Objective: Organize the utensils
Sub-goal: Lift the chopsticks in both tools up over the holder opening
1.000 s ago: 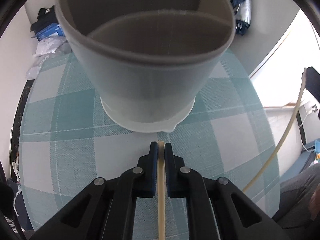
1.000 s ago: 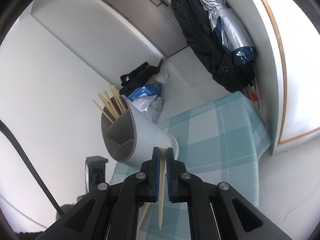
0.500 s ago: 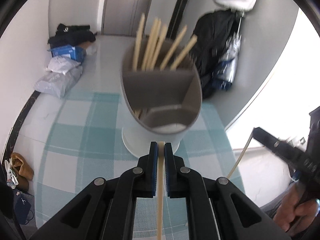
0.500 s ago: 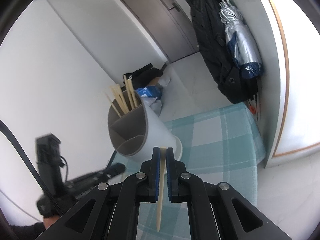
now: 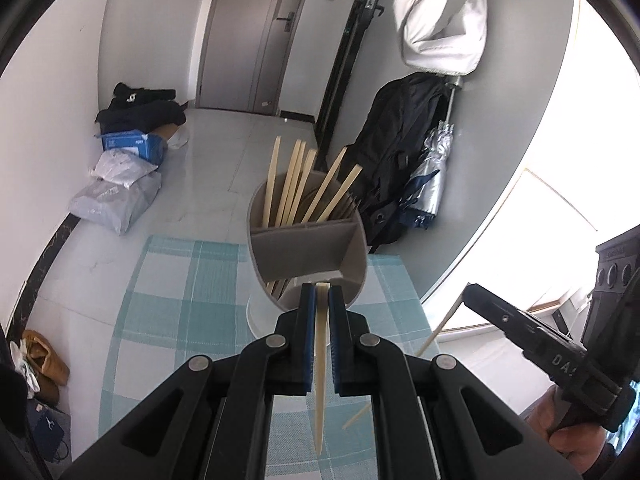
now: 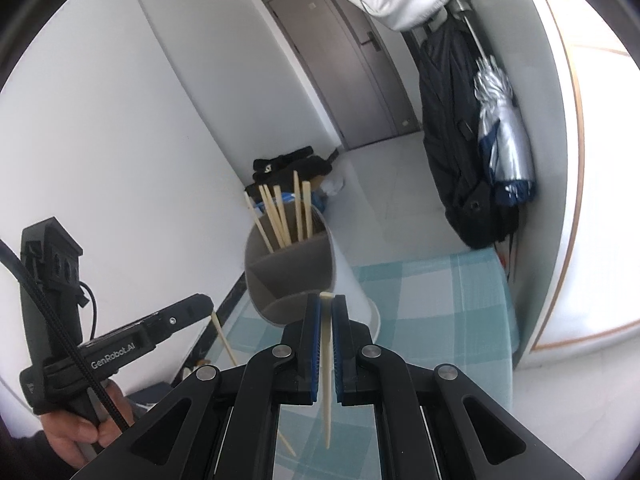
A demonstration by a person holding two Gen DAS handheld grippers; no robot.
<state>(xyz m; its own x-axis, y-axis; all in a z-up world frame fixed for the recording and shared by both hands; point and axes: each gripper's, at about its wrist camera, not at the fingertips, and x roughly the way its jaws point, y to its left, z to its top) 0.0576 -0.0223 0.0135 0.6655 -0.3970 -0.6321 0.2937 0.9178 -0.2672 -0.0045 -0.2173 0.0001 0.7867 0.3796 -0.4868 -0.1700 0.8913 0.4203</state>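
Seen from the left wrist: left claw (image 5: 321, 292) at lower centre, nipped tight on a pale chopstick (image 5: 320, 368) that runs back down between the blue pads. Just beyond the tips, a grey divided utensil holder (image 5: 306, 252) on the table (image 5: 176, 304), which wears a teal-and-white checked cloth; a bunch of chopsticks (image 5: 298, 190) upright in the holder's far compartment, the near compartments apparently bare, though poorly seen. At lower right of that frame, the right claw (image 5: 466, 290), clamped on a second chopstick (image 5: 420, 354) slanting down to the left, with a hand (image 5: 568, 428) on its grip. Beyond the table, a pale tiled floor; a grey door (image 5: 256, 36) at top centre; a black bag, a blue box (image 5: 132, 144) and white plastic sacks heaped against the wall at upper left; a black backpack (image 5: 396, 160) and a furled silver umbrella (image 5: 430, 180) hanging at right; a white garment (image 5: 440, 28) above them; brown shoes (image 5: 44, 364) at the far left edge. From the right wrist: same holder at centre left, left claw entering from lower left with its stick hanging below the tip.
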